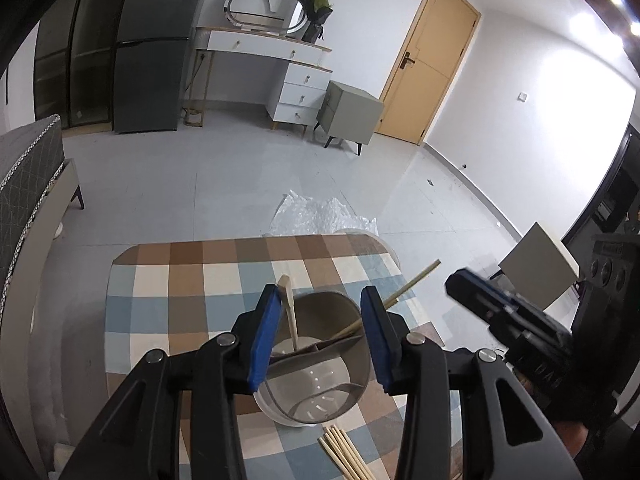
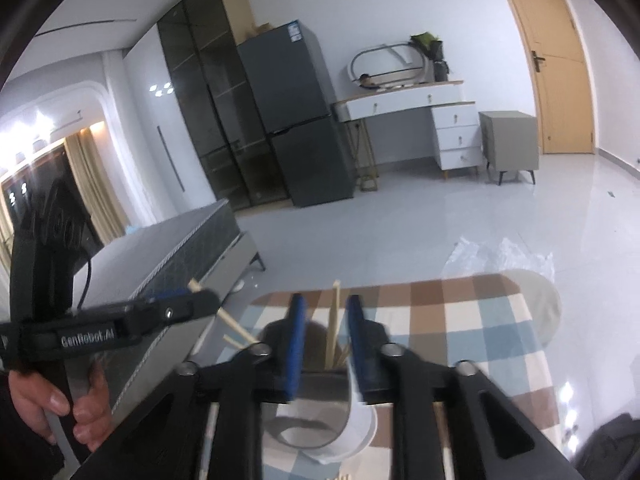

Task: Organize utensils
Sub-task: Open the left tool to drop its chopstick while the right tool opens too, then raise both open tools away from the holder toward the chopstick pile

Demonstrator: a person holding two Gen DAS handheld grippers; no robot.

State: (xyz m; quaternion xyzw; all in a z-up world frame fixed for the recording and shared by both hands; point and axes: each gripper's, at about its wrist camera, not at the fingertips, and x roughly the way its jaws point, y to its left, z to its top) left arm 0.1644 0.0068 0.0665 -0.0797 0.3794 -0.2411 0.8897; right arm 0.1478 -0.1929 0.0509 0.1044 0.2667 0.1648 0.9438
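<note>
Near the bench's front edge, my left tool (image 1: 320, 332) and right tool (image 2: 322, 344) stand released over the divided utensil holder (image 1: 316, 360), spoon (image 1: 290, 312) and chopsticks (image 1: 408, 286) sorted inside, spare chopsticks (image 1: 344, 456) waiting alongside.

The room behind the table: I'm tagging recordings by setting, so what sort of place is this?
Probably a home studio or bedroom: a bed, a fridge and a dressing table with mirror share one tiled room.

Home bedroom — bed (image 2: 188, 256), vanity (image 1: 260, 46), fridge (image 2: 296, 120).
</note>
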